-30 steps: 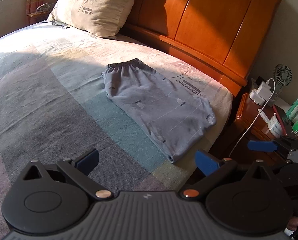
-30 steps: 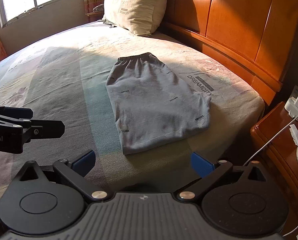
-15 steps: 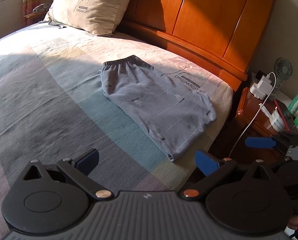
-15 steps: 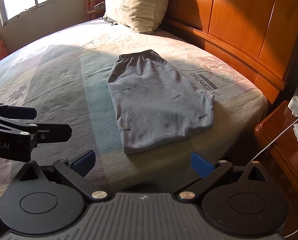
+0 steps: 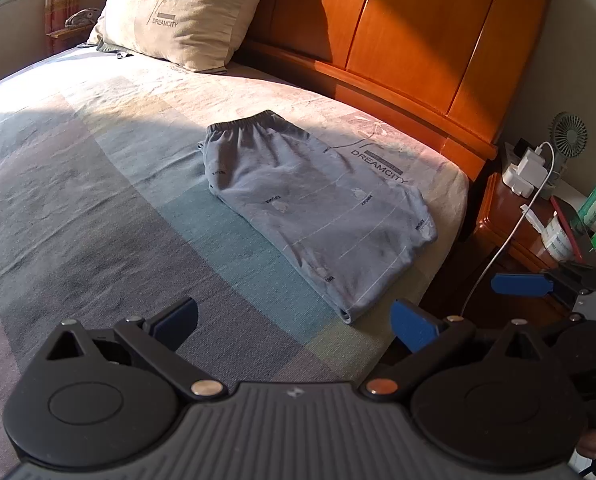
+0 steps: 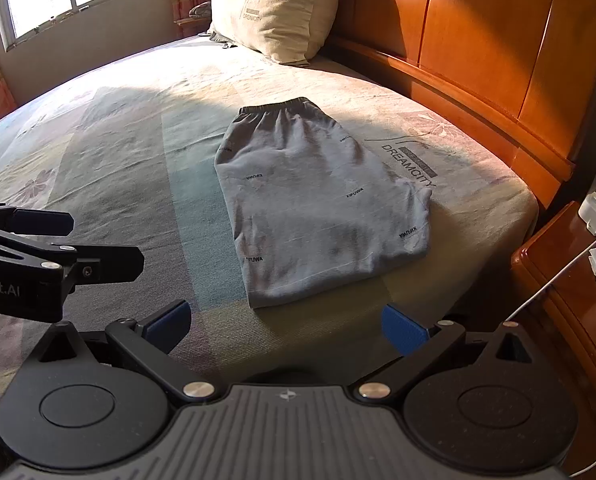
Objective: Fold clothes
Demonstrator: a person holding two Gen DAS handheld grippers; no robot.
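In the left wrist view, a pale beige pillow printed "DREAMCITY" point(image 5: 186, 12) leans in the upper left of the frame against the glossy orange-brown wooden headboard point(image 5: 417, 32). Below it spreads the bedsheet banded in grey, teal and cream point(image 5: 78, 200). At the frame's centre lies the folded light grey pair of trousers with a dark elastic waistband point(image 5: 317, 216), flat on the sheet, waistband toward the pillow and its far end near the bed's right edge. At the bottom centre, the left gripper point(image 5: 294, 318) hangs above the sheet with its blue-padded fingers spread wide and nothing between them, apart from the trousers. On the right stands a wooden bedside table point(image 5: 509, 220) carrying a white charger with a cable point(image 5: 527, 168) and a small grey desk fan point(image 5: 569, 135). In the right wrist view, the right gripper point(image 6: 286, 322) at bottom centre is likewise wide open and empty, just short of the trousers' near edge.
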